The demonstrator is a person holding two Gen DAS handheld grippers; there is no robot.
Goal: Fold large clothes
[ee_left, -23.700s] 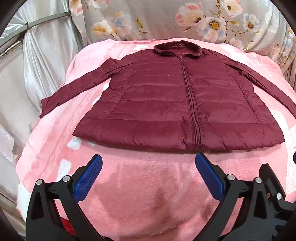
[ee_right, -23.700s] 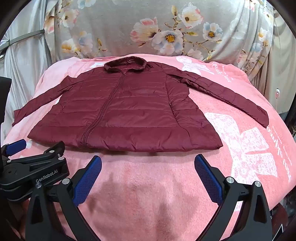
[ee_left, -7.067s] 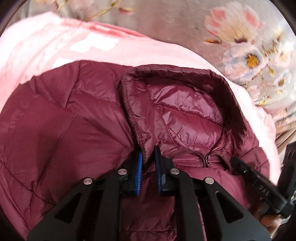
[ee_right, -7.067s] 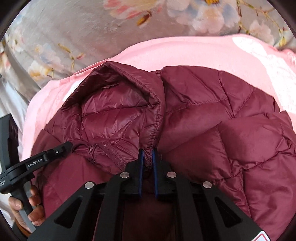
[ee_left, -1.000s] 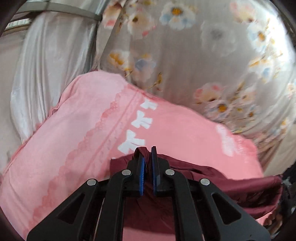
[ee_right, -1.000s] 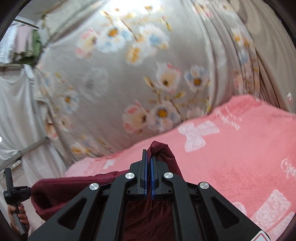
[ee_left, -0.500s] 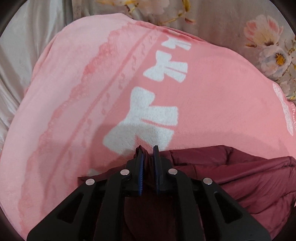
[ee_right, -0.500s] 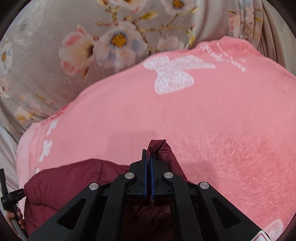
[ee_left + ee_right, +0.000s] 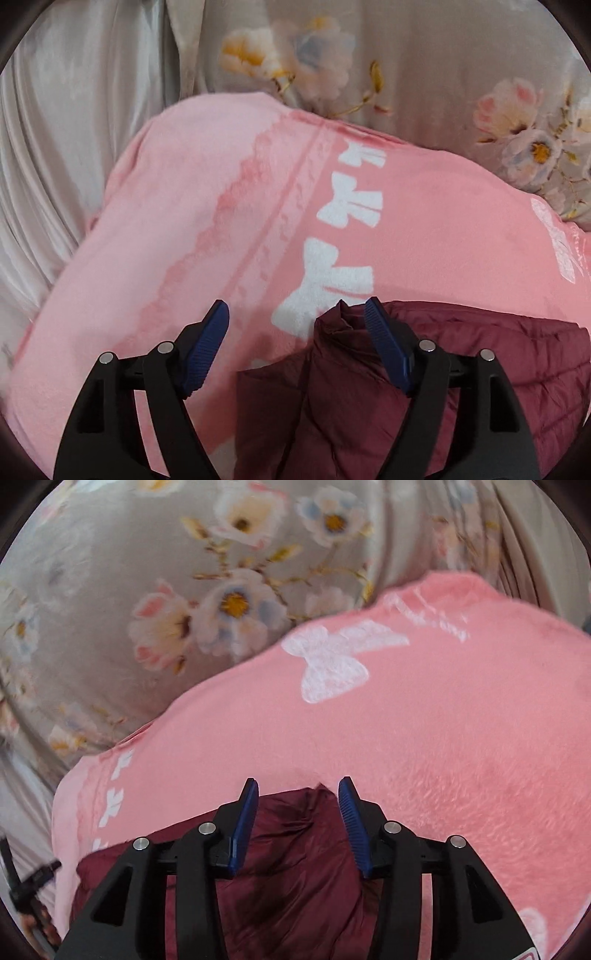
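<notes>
The maroon quilted jacket [image 9: 461, 369] lies folded on the pink blanket [image 9: 207, 229]. My left gripper [image 9: 295, 314] is open just above the jacket's far left corner, which pokes up beside the right blue fingertip [image 9: 373, 314]. In the right wrist view the jacket [image 9: 291, 849] lies under my right gripper [image 9: 297, 784], which is open over its far right corner; the blue fingertips [image 9: 347, 794] stand on either side of the fabric without pinching it.
A grey floral curtain [image 9: 166, 590] hangs behind the bed and silvery drapes [image 9: 55, 129] hang at the left. The blanket [image 9: 443, 720] has white bow prints. The left hand's gripper handle [image 9: 26, 890] shows at the lower left of the right wrist view.
Both grippers were shut on the jacket's corners half a second ago; now both have opened and let the fabric go onto the blanket.
</notes>
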